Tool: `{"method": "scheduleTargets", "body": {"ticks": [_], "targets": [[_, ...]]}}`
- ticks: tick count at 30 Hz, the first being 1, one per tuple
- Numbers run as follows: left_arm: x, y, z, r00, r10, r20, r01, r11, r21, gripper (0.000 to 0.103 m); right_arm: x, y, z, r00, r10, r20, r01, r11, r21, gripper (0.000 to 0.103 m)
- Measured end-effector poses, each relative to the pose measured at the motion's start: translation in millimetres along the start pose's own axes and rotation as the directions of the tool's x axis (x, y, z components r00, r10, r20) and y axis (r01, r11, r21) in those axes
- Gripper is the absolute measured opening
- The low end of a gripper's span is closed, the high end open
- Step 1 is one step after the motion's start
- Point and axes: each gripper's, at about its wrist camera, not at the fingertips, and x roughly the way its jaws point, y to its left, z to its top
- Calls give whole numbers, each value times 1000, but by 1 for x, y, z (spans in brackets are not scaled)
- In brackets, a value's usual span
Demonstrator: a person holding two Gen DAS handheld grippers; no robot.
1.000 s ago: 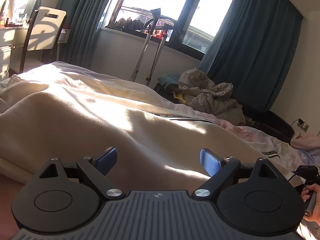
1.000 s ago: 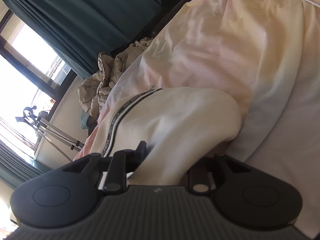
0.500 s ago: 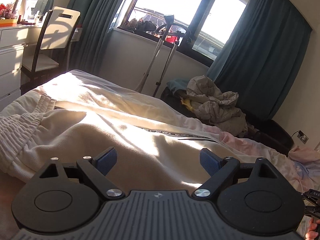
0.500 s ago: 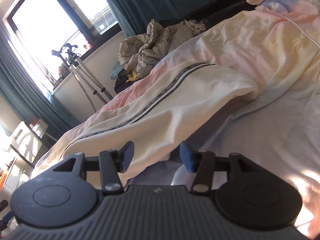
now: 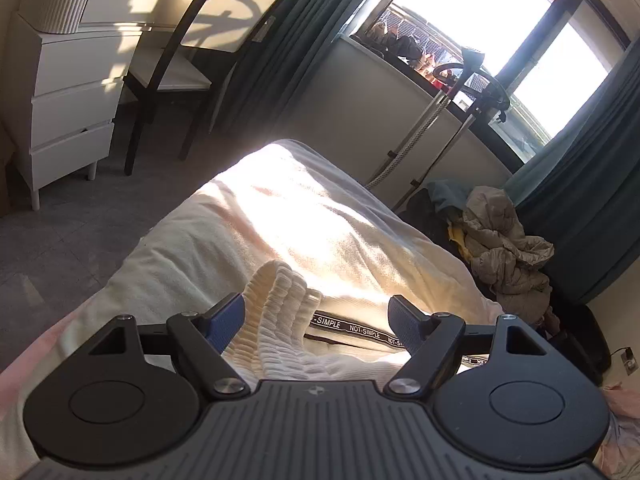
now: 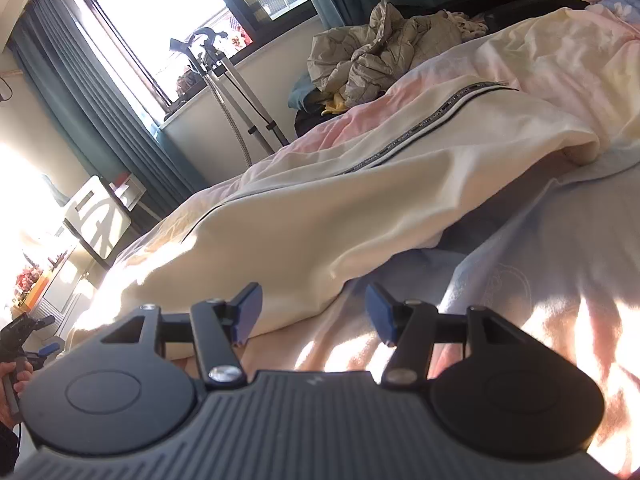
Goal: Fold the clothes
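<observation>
Trousers (image 5: 352, 344), cream with a black "NOT SIMPLE" stripe (image 5: 360, 330), lie spread along the bed (image 6: 540, 292). In the left view the left gripper (image 5: 316, 318) hangs just over their ribbed waistband (image 5: 280, 312), jaws wide apart and holding nothing; the bunched waistband rises between the blue pads (image 5: 224, 322), close to the left one, though contact cannot be told. In the right view the right gripper (image 6: 314, 312) has its jaws spread wide and empty too, low over the sheet, with the trousers' near edge (image 6: 304, 312) just ahead of the left pad. Bare blue and pink sheet lies open to the right of that gripper.

Farther along, the trouser leg (image 6: 460, 152) runs to its cuff (image 6: 580, 148), which rests against a rumpled pale duvet (image 6: 560, 60). Beyond the waistband the bed ends in a sunlit corner (image 5: 288, 152), with open grey floor (image 5: 60, 240) to its left.

Past the bed's far side sits a heap of beige clothes (image 5: 504, 248) on dark bags, beside a garment steamer pole (image 5: 424, 120). A chair (image 5: 188, 60) and white drawers (image 5: 60, 92) stand across the floor, well apart from the bed. Teal curtains (image 5: 592, 200) and a bright window (image 5: 480, 12) close the back.
</observation>
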Motion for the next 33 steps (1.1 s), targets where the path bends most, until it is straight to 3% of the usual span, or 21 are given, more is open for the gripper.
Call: {"method": "scheduleTargets", "body": {"ticks": [6,9,10,15,16,17,20,25,30,33], "targets": [[44,27,16,989,-116,-96,105,989,-109,63,9,-4,1,999,20,-25,-19,1000,24,59],[65,30,19,982,-99,-162,79,989,-121,59,16,-6,2,999,28,-41,-26,998,49,59],[70,33,20,980,-103,-168,80,987,-140,53,19,-6,2,998,31,-48,-28,998,55,59],[85,32,26,979,-104,-176,80,987,-136,49,27,-4,2,998,18,-64,-17,1000,27,59],[84,29,28,979,-100,-176,80,990,-116,44,29,-4,2,998,12,-65,-11,1000,22,59],[81,26,29,980,-90,-176,74,993,-95,29,32,-5,2,998,7,-66,-6,1000,20,59],[61,16,30,983,-104,-154,97,994,-51,10,36,-4,2,998,1,-70,0,1000,11,59],[-10,-19,24,979,-194,-58,197,979,48,8,31,1,-2,998,-5,-56,4,1000,-20,59],[-105,-61,-2,949,-314,-1,309,932,187,7,17,4,-8,999,-9,-33,8,999,-41,59],[-163,-76,-36,931,-366,-3,356,902,244,7,6,8,-12,1000,-8,-19,7,998,-60,59]]}}
